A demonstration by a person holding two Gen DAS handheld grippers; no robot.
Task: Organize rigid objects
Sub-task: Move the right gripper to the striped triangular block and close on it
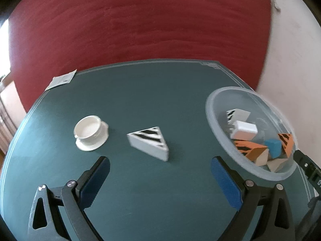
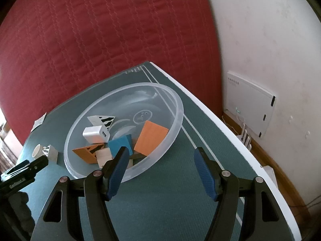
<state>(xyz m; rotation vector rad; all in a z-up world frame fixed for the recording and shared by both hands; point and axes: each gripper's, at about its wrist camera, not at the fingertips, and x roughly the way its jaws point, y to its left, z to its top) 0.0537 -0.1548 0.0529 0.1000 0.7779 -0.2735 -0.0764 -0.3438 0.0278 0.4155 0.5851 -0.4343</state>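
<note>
In the left wrist view, the left tool (image 1: 160, 180) hangs above the dark green table (image 1: 140, 100) with its blue pads spread wide and nothing between them. Just beyond the pads, near the middle of the frame, a white wedge block with black zebra stripes (image 1: 149, 142) lies on the table. To its left, in the middle left of the frame, sits a small white cup on a white saucer (image 1: 90, 133), apart from the wedge. A slip of white paper (image 1: 61, 80) lies at the table's far edge, upper left. At the right of the frame stands a clear plastic bowl (image 1: 216, 118) holding several pieces: a white charger cube (image 1: 243, 130), a second zebra-striped block (image 1: 237, 114), orange tiger-striped blocks (image 1: 250, 147) and a blue block (image 1: 272, 146).

In the right wrist view, the right tool (image 2: 160, 172) sits at the lower middle of the frame, released, its pads apart with only table surface between them; the left pad overlaps the near rim of the bowl (image 2: 176, 100) in the picture, though whether it touches cannot be told. A plain orange block (image 2: 151, 138) leans inside the bowl at centre. Behind the table is a red quilted surface (image 2: 100, 40); a white wall (image 2: 260, 40) fills the right.
</note>
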